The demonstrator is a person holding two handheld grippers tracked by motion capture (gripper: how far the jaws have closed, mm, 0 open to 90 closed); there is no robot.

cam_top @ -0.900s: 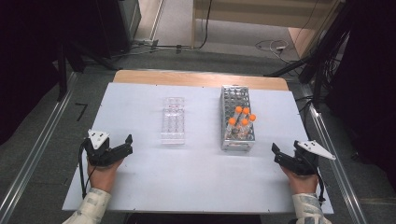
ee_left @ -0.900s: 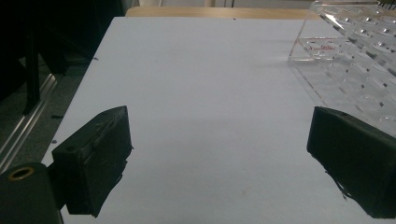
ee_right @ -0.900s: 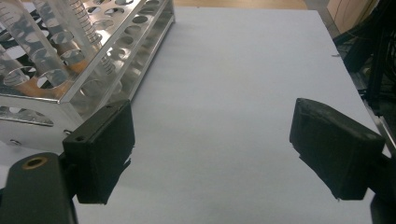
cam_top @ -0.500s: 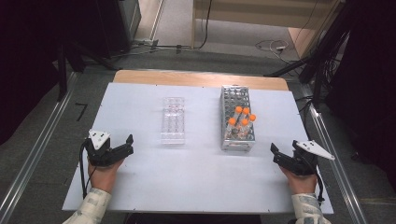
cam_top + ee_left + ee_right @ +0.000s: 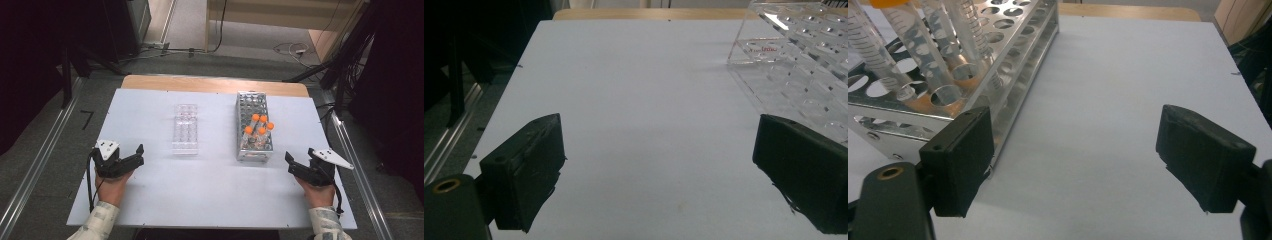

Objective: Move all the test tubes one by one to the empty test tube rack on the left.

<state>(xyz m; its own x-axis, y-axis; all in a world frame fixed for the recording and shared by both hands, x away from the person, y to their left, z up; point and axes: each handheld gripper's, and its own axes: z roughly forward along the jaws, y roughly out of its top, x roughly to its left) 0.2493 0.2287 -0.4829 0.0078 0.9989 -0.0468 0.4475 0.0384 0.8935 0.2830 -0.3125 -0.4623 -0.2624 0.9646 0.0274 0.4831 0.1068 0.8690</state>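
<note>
On the white desk [image 5: 150,125] the left tongs [image 5: 134,156] rest near the front edge at about 8 o'clock from the desk's middle, held in a hand [image 5: 112,186] that comes in from the bottom. Their jaws stand wide apart with nothing between them; in the left gripper view only bare desk lies between the two black pads [image 5: 531,170].

Just past them, toward 1 o'clock, lies a clear plastic rack [image 5: 185,129], flat on the desk and apart from the tongs.

Right of it stands a metal rack [image 5: 252,126] holding several tubes with orange caps [image 5: 260,125], clustered at its near end.

The right tongs [image 5: 292,162] sit at about 4 o'clock, near the metal rack's front corner but not touching it, jaws spread wide and empty.
</note>
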